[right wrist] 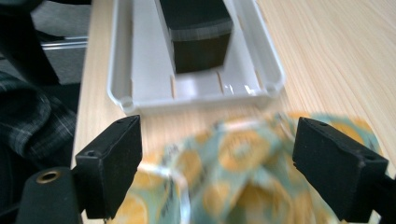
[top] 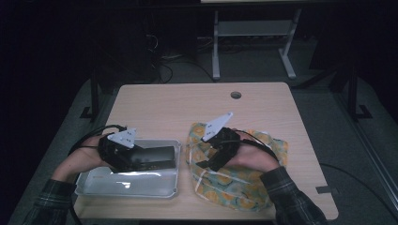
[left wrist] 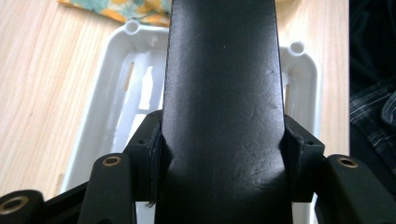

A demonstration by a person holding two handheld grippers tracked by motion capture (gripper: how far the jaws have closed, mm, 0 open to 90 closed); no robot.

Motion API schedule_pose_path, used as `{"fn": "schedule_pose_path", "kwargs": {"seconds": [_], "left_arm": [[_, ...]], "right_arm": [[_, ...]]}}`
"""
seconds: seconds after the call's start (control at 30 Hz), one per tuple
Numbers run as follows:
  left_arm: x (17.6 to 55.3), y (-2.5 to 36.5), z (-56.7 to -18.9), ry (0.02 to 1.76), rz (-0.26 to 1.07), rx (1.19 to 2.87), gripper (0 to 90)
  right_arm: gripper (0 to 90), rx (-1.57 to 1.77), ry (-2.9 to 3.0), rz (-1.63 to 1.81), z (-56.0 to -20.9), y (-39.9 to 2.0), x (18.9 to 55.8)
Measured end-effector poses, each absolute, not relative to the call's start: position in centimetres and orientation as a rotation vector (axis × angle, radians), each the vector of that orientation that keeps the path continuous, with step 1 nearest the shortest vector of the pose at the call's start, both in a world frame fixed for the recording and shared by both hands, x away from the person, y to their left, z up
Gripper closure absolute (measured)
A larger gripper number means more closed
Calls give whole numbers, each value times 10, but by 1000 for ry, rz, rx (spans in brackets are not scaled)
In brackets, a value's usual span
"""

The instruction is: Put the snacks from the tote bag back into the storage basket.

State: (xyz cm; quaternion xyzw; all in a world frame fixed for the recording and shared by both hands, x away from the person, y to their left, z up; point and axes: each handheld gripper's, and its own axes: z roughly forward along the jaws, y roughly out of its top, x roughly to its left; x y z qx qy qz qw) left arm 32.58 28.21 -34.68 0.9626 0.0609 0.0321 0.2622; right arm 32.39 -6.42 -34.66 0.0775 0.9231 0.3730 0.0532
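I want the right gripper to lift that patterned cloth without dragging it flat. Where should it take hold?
Grip a raised fold of the cloth near its tray-side edge, coming down from above. It lies crumpled, so the puckers give the open jaws of the right gripper something to pinch; the flat edges would probably slip.

Far half of table (top: pixel 178 101) lies bare.

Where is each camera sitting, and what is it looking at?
High view: above the person's side, facing forward and down on the table; both forearms, left gripper and right gripper show.
Left gripper view: rides the left gripper, looking along the black case clamped in its jaws, over the white tray.
Right gripper view: rides the right gripper, jaws apart above the patterned cloth, facing the tray.
Shared: all three show tray, case and cloth.
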Motion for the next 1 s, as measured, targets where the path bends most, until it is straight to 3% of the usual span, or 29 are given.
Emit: {"fn": "schedule_pose_path", "kwargs": {"seconds": [0.6, 1.0], "left_arm": [[356, 316, -360, 106, 98, 2622, 423], [381, 300, -381, 8, 74, 2646, 423]], "right_arm": [[144, 715, 2662, 1081, -384, -185, 284], [144, 851, 2598, 1075, -394, -221, 269]]}}
